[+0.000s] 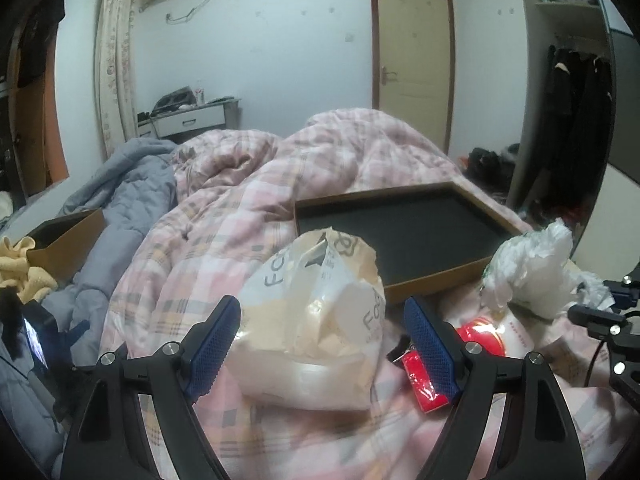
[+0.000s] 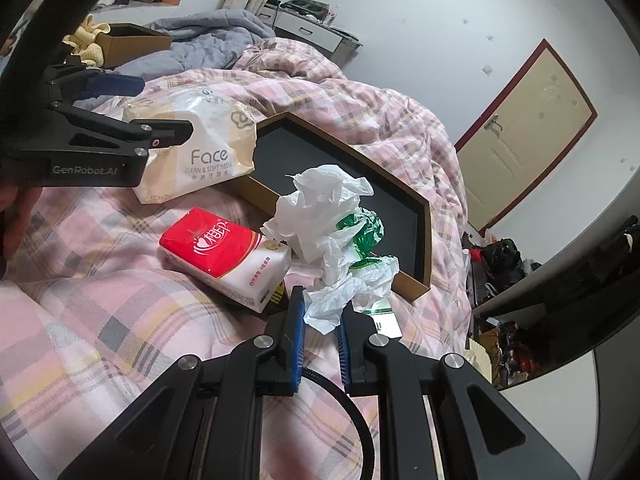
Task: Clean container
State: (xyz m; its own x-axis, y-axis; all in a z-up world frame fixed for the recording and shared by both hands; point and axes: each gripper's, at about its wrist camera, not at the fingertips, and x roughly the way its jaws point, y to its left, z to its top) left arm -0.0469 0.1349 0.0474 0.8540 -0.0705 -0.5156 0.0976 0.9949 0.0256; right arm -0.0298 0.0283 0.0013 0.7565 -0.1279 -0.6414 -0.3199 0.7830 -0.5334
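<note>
The container is a flat brown tray (image 1: 432, 280) (image 2: 422, 248) with a black inside, lying on a pink checked quilt. My left gripper (image 1: 322, 302) (image 2: 164, 106) stands open around a cream "Face" tissue pack (image 1: 320, 336) (image 2: 208, 152), which lies between its blue pads just in front of the tray. A gap shows at the right pad. My right gripper (image 2: 322, 304) is shut on a crumpled white plastic bag (image 2: 324, 208) (image 1: 532, 264) with green print, which hangs over the tray's near edge. A red and white tissue pack (image 2: 224, 252) (image 1: 424, 380) lies beside the bag.
A small brown box (image 1: 68, 240) (image 2: 132, 40) with a yellow cloth (image 1: 20, 268) sits at the far left on a grey quilt (image 1: 132, 184). The pink checked quilt (image 1: 248, 168) is bunched up behind the tray. A hand (image 2: 16, 216) shows at the left edge.
</note>
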